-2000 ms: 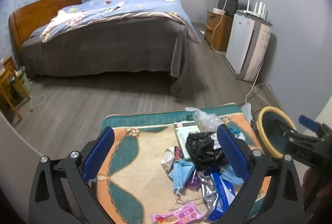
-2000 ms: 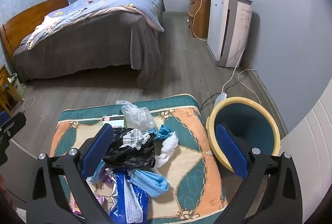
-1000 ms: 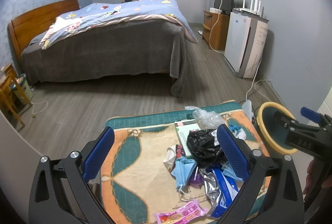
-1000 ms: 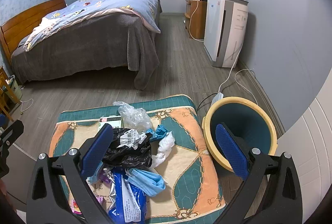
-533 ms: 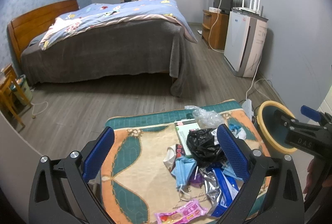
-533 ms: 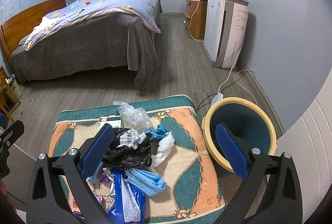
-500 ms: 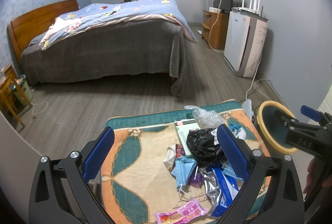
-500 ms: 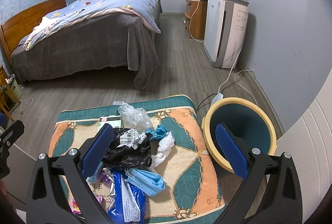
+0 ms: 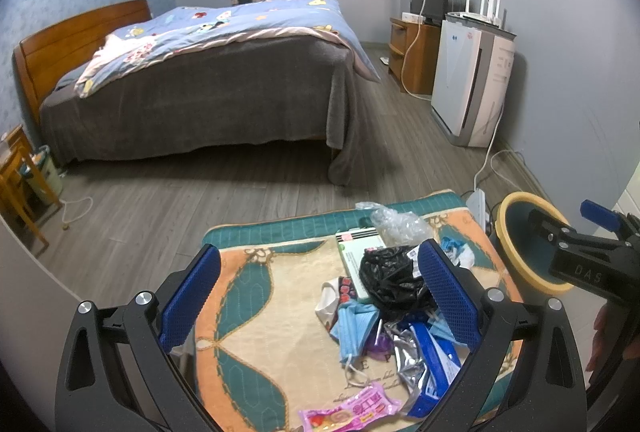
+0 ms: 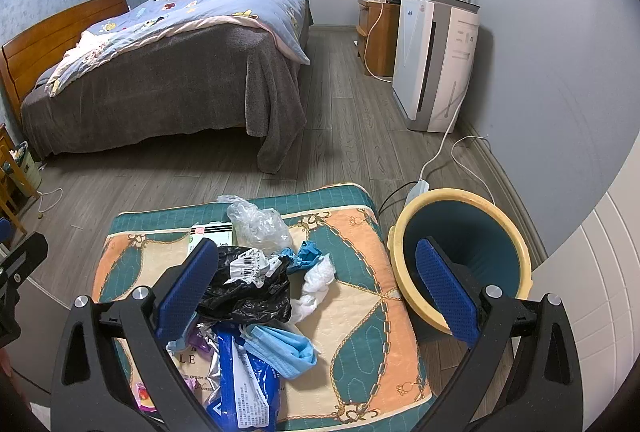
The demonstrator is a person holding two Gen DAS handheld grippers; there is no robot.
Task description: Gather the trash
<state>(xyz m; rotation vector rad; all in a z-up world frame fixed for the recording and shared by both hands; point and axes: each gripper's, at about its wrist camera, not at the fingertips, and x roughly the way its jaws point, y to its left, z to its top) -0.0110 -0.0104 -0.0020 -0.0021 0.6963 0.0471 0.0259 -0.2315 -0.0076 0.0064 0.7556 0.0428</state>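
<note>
Change: almost nothing since half a second back; both grippers hover over the same spot, jaws no closer, trash pile unmoved.
Left gripper [image 9: 318,296]: spread wide, empty, held above the mat, nothing between its pads.
Mat [image 9: 256,304]: orange and teal floor mat under both grippers; left half bare.
Pink wrapper [image 9: 352,408]: flat on the mat's near edge, below and inside the left gripper's right finger.
Face mask [image 9: 354,324]: crumpled blue, ahead of the left gripper, touching the pile.
Black bag [image 10: 248,296]: middle of the pile, label on top; just ahead of the right gripper's left finger, partly hidden by it.
Blue packet [image 10: 244,380]: low between the right gripper's fingers, lying on foil and a second mask.
Clear bag [image 10: 256,224]: far side of the pile, on a white box.
White tissue [image 10: 316,284]: right of the black bag, beside a blue scrap.
Right gripper [image 10: 316,296]: spread wide, empty, above the pile's right part.
Bin [image 10: 460,260]: yellow-rimmed, off the mat's right edge, behind the right gripper's right finger; looks empty.
Progress: judged not started, all trash on the mat.
Risk: items overlap, so a pinch may drag neighbours or snag a mask loop; thin film may slip out mid-carry; a low swing could knock the light bin over.
</note>
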